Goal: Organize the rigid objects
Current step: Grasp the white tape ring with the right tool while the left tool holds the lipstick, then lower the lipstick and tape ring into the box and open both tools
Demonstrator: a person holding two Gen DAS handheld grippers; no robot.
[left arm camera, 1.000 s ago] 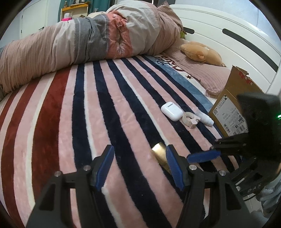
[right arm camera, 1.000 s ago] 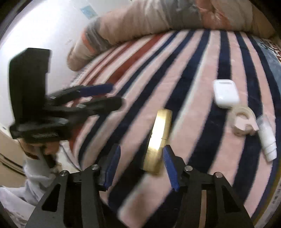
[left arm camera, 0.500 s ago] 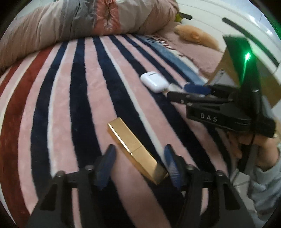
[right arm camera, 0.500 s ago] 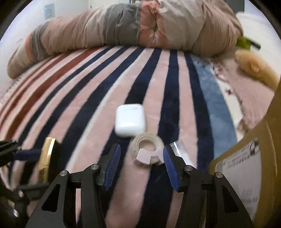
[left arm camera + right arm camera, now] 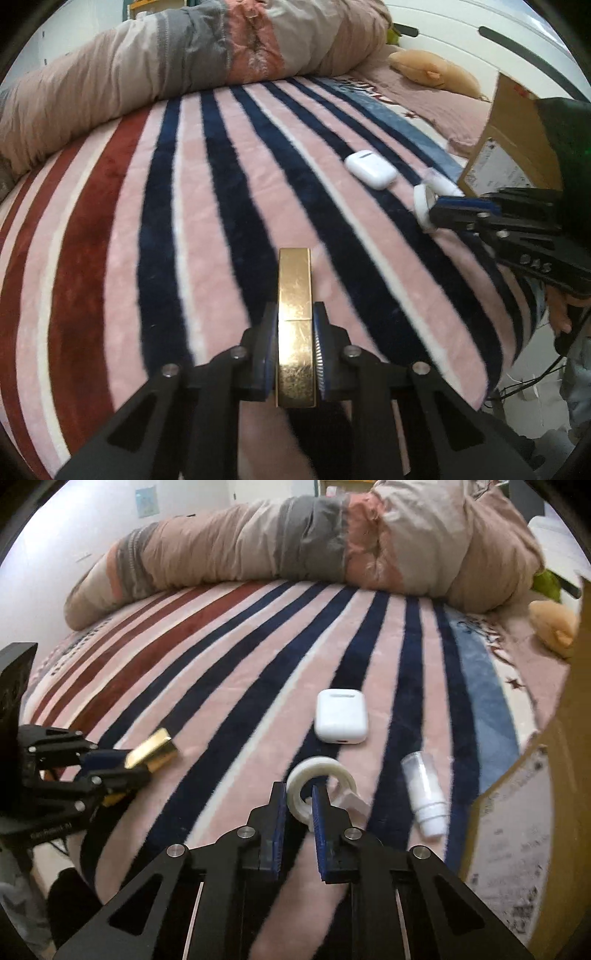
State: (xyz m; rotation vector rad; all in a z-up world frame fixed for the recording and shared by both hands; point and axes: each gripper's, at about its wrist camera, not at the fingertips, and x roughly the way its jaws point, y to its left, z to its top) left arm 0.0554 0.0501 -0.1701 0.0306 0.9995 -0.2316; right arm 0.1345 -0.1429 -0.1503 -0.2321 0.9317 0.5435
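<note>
Left gripper (image 5: 294, 332) is clamped tight on the gold bar-shaped case (image 5: 294, 317), both blue pads pressing its long sides, near its back half; the case points straight ahead from the jaws, over a pink and navy stretch of the striped blanket (image 5: 110, 240); whether its front end touches the blanket can't be told. Right gripper (image 5: 298, 808) is closed on the white tape roll (image 5: 317, 781), pinching one side of the ring: one pad on the outer face, the other inside the hole. Roll stands on edge, tilted, its pinkish dispenser tab (image 5: 351, 801) sticking out right of the jaws. White earbud case (image 5: 341, 716) lies flat on the blanket just beyond the roll, not touching it. Small clear bottle with white cap (image 5: 424, 794) lies on its side to the right of the roll, near the cardboard box (image 5: 517, 830), cap end toward the camera. Box sits at the bed's right edge, flap up. In the left wrist view the right gripper shows at right with the roll in its tips, and a hand (image 5: 561, 314) behind it. Rolled-up duvet (image 5: 184, 62) runs along the far side of the bed; tan plush toy (image 5: 432, 68) near the white headboard (image 5: 480, 22).
</note>
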